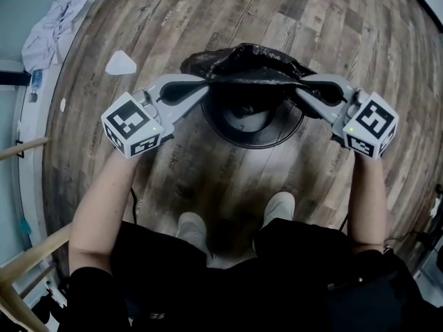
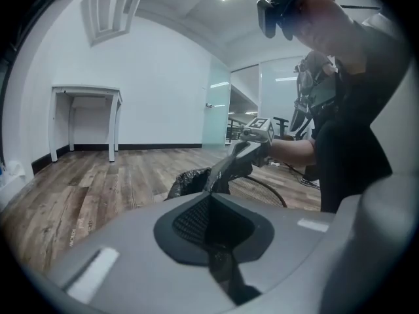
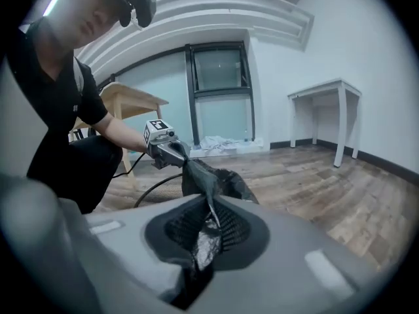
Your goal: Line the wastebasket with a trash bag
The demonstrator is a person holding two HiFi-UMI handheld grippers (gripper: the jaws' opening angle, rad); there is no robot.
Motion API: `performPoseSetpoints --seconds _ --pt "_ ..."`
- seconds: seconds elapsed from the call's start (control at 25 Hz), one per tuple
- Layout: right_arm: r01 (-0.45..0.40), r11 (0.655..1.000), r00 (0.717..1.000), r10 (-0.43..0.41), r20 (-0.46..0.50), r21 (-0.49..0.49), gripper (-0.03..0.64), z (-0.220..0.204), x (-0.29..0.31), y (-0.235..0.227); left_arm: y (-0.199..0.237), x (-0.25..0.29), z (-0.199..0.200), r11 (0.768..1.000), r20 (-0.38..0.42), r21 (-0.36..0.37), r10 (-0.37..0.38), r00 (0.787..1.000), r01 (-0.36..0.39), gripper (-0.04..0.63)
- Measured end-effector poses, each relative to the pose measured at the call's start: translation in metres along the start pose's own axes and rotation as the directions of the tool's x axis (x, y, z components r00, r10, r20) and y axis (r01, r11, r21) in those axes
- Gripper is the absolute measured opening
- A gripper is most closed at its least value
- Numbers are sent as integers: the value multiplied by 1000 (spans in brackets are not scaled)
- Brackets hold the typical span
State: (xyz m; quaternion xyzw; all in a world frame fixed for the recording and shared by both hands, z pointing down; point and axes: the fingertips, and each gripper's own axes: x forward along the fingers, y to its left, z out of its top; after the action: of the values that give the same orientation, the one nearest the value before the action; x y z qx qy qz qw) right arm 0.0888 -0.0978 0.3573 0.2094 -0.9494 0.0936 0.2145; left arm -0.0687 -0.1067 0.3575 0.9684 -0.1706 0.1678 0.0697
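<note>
Crinkly black trash bag (image 1: 249, 62) stretched taut above the round wastebasket (image 1: 278, 134) — left hand-held gripper (image 1: 206, 86) and right hand-held gripper (image 1: 300, 88) each pinch its glossy film.

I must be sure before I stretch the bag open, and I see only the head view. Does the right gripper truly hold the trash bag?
Observer: Yes. In the right gripper view, the right gripper is shut on the trash bag; a crumpled strip of the bag lies pinched in its closed jaws.
Operator: And the left gripper? From above I cannot see into it.
Observer: The left gripper view shows the left gripper shut as well, with dark bag material caught in the seam between its jaws.
</note>
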Motion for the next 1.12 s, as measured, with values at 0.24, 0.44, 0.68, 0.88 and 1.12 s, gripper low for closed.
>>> performPoseSetpoints --seconds 0.24,0.44,0.68,0.88,1.12 --pt "-155 983 986 148 -83 -96 18 -5 9 57 -28 -12 8 997 25 42 -61 998 60 8" --pt "-256 957 962 238 -135 -136 18 -14 23 93 -19 -20 34 999 128 34 -29 991 25 83" --pt "-376 906 918 336 -210 -195 18 -20 20 122 -4 -13 40 1000 122 5 -4 993 3 157" --pt "-368 903 925 329 -192 -222 18 -18 13 124 -30 7 -11 995 -74 31 -95 993 98 99" --pt "-358 916 933 341 -117 -183 18 -22 -1 124 -63 -6 -13 984 -80 30 -172 982 175 8"
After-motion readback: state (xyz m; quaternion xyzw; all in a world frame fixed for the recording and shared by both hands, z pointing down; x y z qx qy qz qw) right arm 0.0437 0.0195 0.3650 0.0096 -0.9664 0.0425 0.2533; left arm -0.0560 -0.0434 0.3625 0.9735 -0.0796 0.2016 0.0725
